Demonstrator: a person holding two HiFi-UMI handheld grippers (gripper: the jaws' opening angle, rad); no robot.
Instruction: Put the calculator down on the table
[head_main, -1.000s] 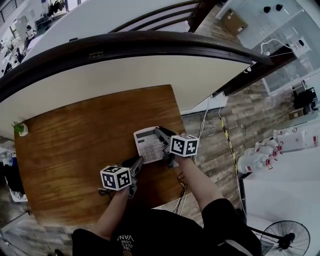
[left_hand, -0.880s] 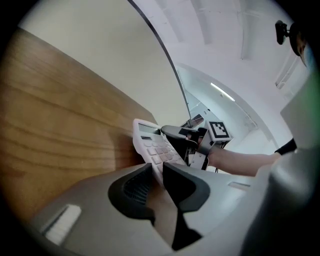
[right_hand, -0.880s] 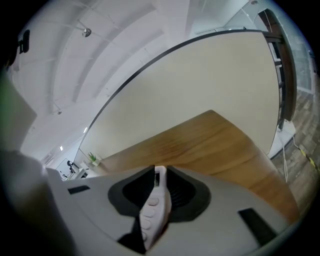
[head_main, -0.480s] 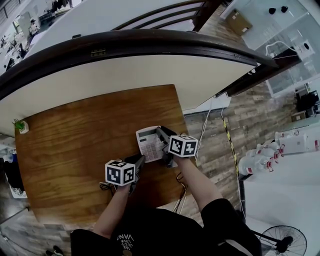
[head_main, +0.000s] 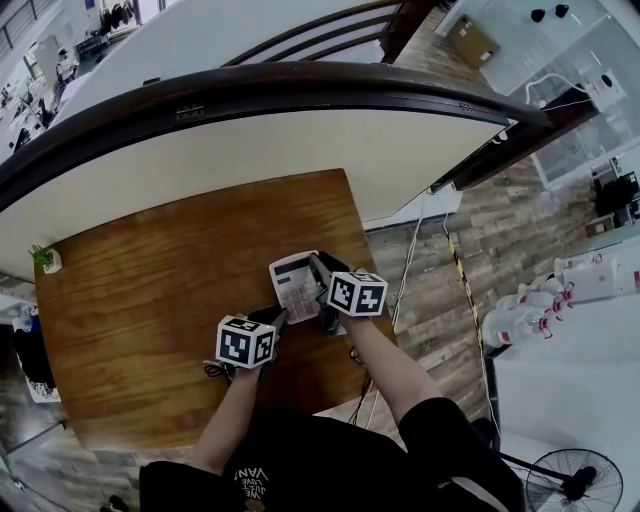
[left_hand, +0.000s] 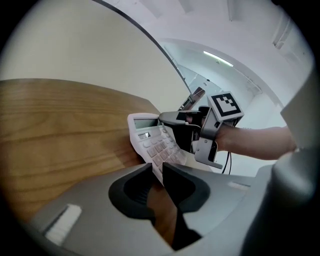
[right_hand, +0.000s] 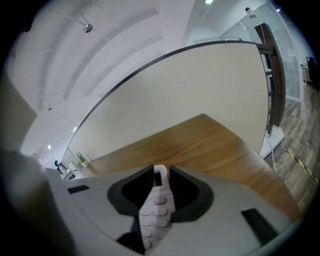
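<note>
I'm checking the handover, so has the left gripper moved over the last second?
Yes, slightly. Against the table, the left gripper has shifted up and right in the head view, closer to the calculator.

The table (head_main: 150, 290) is warm brown wood with clear grain and a smooth, faintly glossy finish. The calculator (head_main: 295, 286) is smooth, matt white plastic. The floor (head_main: 440, 330) is weathered-looking grey-brown wood planks.

The right gripper held the calculator

The right gripper (right_hand: 161, 171) had its two jaws pressed on the white calculator (right_hand: 157, 212), seen from its thin side with its round keys showing. Past it lay the brown wooden table (right_hand: 200, 145), with a little green plant (right_hand: 81, 159) far off by a pale wall (right_hand: 175, 95).
</note>
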